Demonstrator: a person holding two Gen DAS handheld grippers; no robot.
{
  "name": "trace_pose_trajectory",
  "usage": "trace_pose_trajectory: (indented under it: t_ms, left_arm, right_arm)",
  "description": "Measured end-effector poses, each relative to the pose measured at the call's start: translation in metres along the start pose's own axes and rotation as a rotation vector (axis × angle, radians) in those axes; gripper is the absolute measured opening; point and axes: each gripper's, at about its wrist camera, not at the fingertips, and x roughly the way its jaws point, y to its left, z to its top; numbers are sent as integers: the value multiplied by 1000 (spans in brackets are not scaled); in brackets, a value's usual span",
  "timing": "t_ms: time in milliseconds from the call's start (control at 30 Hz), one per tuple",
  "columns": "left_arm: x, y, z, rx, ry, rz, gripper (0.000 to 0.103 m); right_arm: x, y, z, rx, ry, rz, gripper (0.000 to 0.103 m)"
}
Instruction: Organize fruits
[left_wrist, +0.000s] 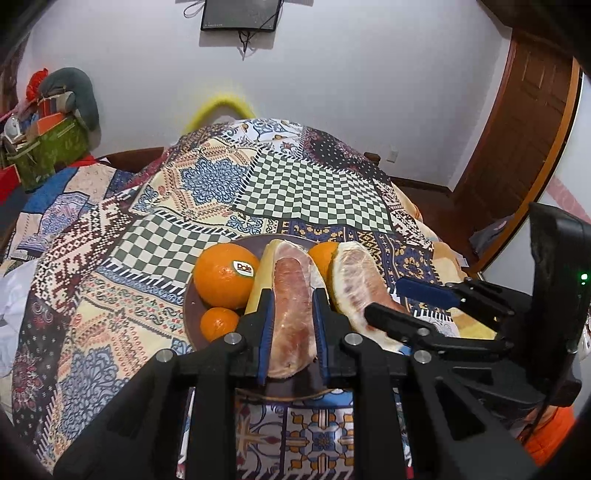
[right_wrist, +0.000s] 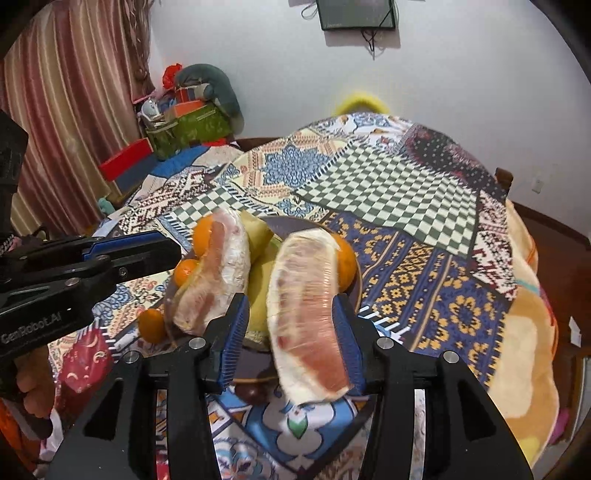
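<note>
- Where the brown plate (left_wrist: 190, 306) sits on the patterned cloth (left_wrist: 122, 266), two pomelo wedges are seen over it.
- One wedge (left_wrist: 293, 314) is clamped by the left gripper (left_wrist: 293, 317).
- Other wedge (right_wrist: 308, 317) lies between the parted right gripper (right_wrist: 295, 343) pads; contact is possibly one-sided.
- Oranges (left_wrist: 223, 275) are noted alongside.

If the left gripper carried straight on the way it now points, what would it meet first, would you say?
The left gripper is shut on a pomelo wedge, so that wedge leads. Ahead lies the dark plate; the wedge would probably press into it first, though depth is unclear.
</note>
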Motion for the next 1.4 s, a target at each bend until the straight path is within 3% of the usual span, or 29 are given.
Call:
trace_pose_trajectory:
  t_ms: [333,500,633,1033,1400]
  left_arm:
    - [-46,0,-9,5,-41,26,28]
    - [-65,4,-20,8,-59,56,46]
    - [-71,11,-30,0,-47,73,51]
    - [-48,38,-72,-24,74,90,53]
    - [-14,57,-91,-64,168,65,53]
  right_arm:
    - [-41,19,-5,-38,-53,-34,44]
    - [-55,25,-12,-33,-66,-48,44]
    - [-60,28,-24,-28,-54,-68,44]
    - [-42,28,-59,11,54,-87,44]
    - [3,33,-62,9,146,-53,44]
